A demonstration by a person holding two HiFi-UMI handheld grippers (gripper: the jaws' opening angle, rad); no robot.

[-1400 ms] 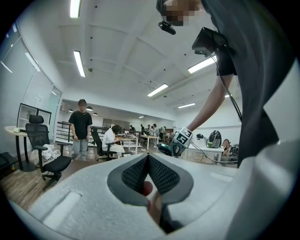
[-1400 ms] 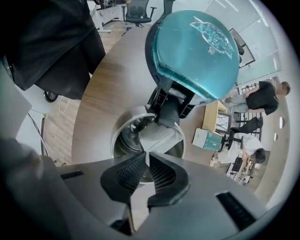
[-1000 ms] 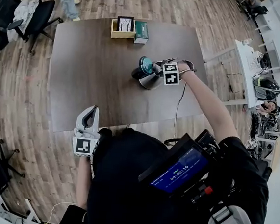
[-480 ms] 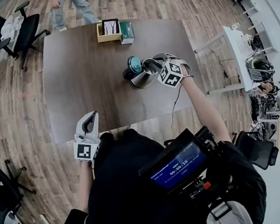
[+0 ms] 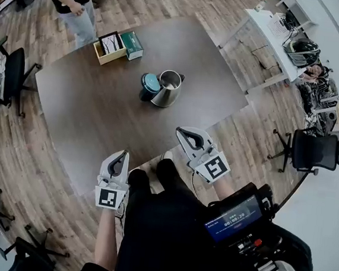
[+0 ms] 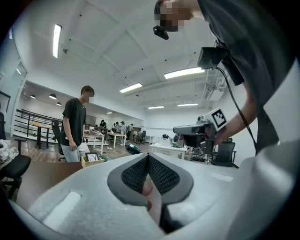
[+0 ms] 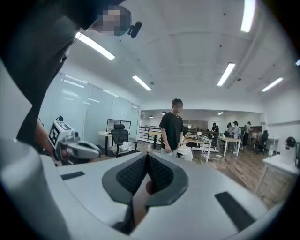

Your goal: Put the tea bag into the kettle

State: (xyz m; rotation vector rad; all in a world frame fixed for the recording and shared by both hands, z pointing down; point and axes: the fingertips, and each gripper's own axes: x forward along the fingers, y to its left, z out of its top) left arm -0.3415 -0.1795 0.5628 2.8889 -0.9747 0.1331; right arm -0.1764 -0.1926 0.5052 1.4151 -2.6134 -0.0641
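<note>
A steel kettle point(image 5: 168, 88) stands open on the dark table point(image 5: 94, 107), and its round teal lid point(image 5: 149, 84) rests against its left side. No tea bag shows in any view. My left gripper point(image 5: 120, 156) is shut and empty, held by my body at the table's near edge. My right gripper point(image 5: 186, 132) is also shut and empty, just off the near edge and well short of the kettle. In the left gripper view the pads point(image 6: 148, 157) meet with nothing between them. The right gripper view shows the same for its pads point(image 7: 147, 157).
A wooden box point(image 5: 109, 47) with a card and a green box point(image 5: 132, 44) sit at the table's far side. A person point(image 5: 75, 3) stands beyond them. Office chairs point(image 5: 11, 75) stand left, another chair point(image 5: 314, 152) and a white desk point(image 5: 274, 35) right.
My right gripper has drawn back from the kettle's mouth to near my body. The left gripper has barely moved. The head view has swung, so the table sits more tilted.
</note>
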